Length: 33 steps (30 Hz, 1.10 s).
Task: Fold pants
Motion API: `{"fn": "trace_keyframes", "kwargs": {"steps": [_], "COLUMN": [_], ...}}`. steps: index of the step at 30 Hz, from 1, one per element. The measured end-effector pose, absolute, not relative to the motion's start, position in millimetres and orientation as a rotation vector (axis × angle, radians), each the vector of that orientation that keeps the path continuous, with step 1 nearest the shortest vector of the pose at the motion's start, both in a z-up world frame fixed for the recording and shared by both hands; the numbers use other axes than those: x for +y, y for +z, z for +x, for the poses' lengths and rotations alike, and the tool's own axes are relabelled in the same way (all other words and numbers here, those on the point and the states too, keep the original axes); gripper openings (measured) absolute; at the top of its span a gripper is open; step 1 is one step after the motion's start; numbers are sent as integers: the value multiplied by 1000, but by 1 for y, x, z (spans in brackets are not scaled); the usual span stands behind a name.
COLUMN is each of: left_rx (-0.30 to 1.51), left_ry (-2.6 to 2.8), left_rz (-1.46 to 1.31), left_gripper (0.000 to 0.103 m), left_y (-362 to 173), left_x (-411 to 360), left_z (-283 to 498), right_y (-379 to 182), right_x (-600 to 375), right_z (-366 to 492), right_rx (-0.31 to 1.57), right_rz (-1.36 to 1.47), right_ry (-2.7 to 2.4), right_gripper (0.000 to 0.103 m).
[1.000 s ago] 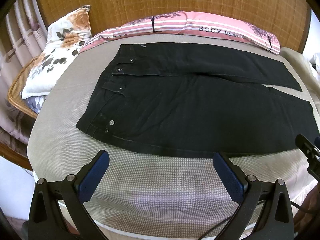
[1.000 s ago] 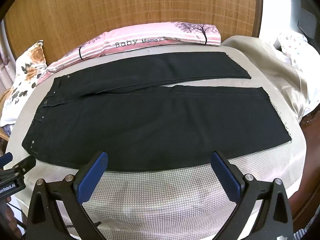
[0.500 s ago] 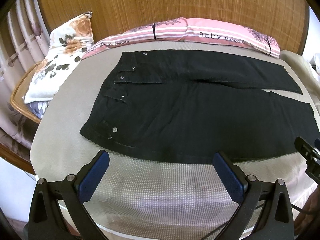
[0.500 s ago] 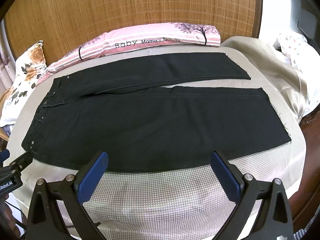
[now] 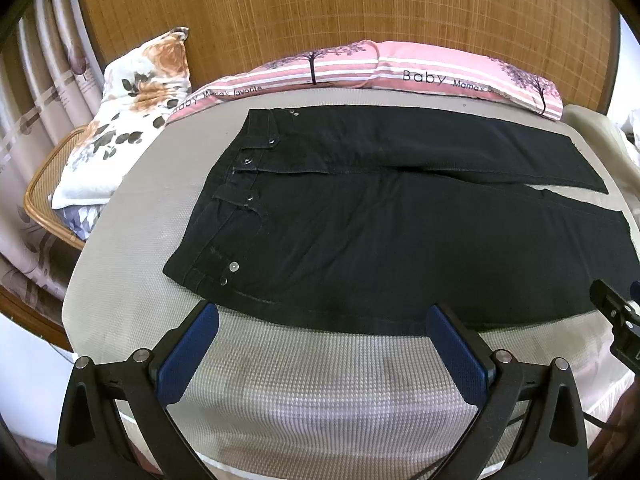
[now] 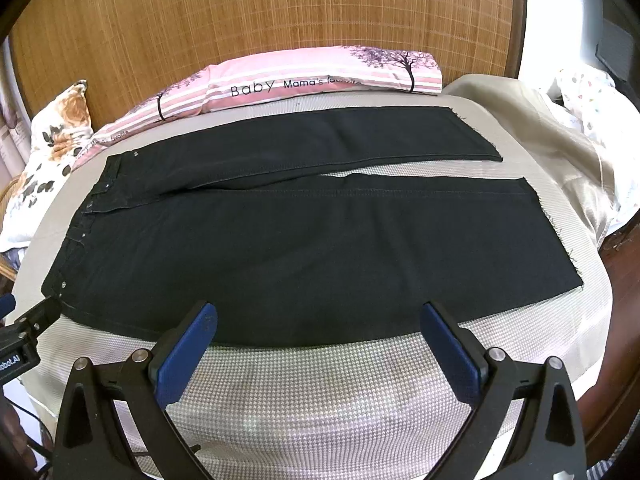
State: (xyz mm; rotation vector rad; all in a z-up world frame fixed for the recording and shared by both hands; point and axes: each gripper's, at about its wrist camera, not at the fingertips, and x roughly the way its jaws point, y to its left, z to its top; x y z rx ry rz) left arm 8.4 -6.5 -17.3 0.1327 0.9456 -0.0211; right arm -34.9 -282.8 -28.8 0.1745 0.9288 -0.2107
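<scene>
Black pants lie flat on the bed, spread w/ both legs apart in a narrow V, waistband ahead and to the left of the left tool, hems ahead and to the right of the right tool. Near leg's long edge sits just in front of both tools' blue pads; far leg lies beyond it, close to the pink pillow. No fold made yet, by the look of it

Both tools hang wide open above the bedcover, holding nothing, not touching the cloth

Step in hand, as I judge it: first lengthwise fold, near leg over far leg. To do it well:
- left tool takes the near waistband corner by the rivets, right tool takes the near hem corner; each is off to the outer side of its tool, so shift outward before closing
- pinch thru both layers of denim, else the top layer alone peels up
- lift both ends together & level, carry away toward the pillow, keep the leg taut so it doesn't sag mid-span
- land edge on edge w/ the far leg, seams matched

Risks: frayed hem slipping out of the pads; bedcover getting pinched along w/ the cloth. Floral pillow and beige blanket sit clear of the path
</scene>
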Motion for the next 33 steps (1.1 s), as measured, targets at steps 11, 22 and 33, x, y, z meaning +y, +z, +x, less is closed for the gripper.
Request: {"fn": "trace_keyframes", "kwargs": {"steps": [11, 22, 33], "left_rx": [933, 952, 964], "left_ry": [-30, -8, -35], "left_rz": [123, 40, -229], "left_gripper": [103, 103, 96], "left_y": [-13, -13, 7], "left_x": [-6, 25, 126], "left_z": [19, 54, 169], "right_y": [-23, -15, -16], "right_x": [-281, -279, -279], "right_z": [-34, -22, 32], "right_rx": [867, 843, 883], "right_rz": [172, 199, 325], "right_ry": [-171, -89, 118], "right_gripper": [101, 101, 101]}}
